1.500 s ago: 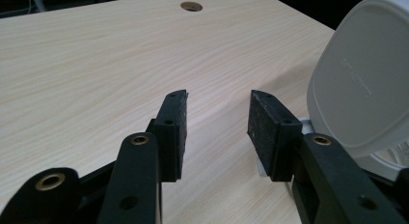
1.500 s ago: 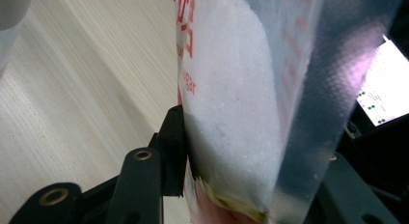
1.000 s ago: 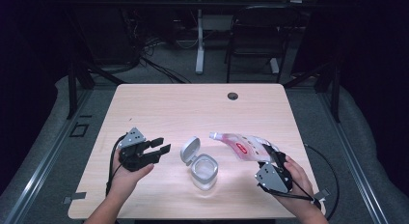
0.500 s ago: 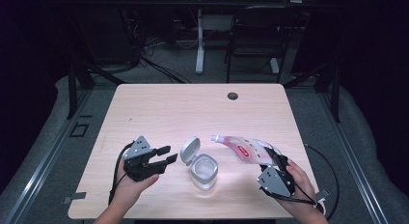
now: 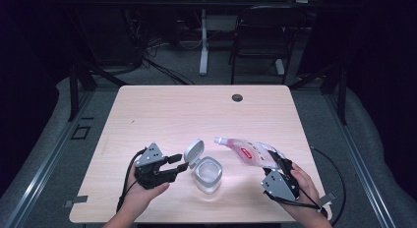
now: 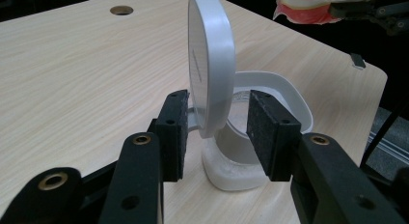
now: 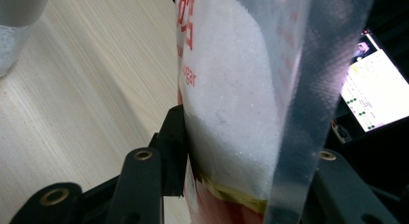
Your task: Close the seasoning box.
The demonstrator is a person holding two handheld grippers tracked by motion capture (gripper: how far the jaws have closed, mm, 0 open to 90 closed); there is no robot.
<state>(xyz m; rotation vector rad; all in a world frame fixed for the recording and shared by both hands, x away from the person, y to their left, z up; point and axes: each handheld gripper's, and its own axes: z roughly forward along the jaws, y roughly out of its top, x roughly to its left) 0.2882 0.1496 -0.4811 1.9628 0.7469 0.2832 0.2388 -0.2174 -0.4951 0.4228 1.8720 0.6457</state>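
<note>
Left gripper (image 5: pixel 178 164) is spread around the jar's (image 5: pixel 208 175) flipped-up lid (image 5: pixel 193 152), pads not touching. Right gripper (image 5: pixel 278 161) is pinching the sugar bag (image 5: pixel 244 150) near the table's (image 5: pixel 196 110) front right edge; the far half is free.

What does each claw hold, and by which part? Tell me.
Right claw: the sugar bag, gripped at its bottom end. Left claw: nothing; it stands open around the container's lid.

I've brought my left tongs (image 5: pixel 179 162) across the worktop (image 5: pixel 196 110) toward the container (image 5: pixel 208 175); its raised lid (image 5: pixel 193 152) now stands between their pads.
</note>
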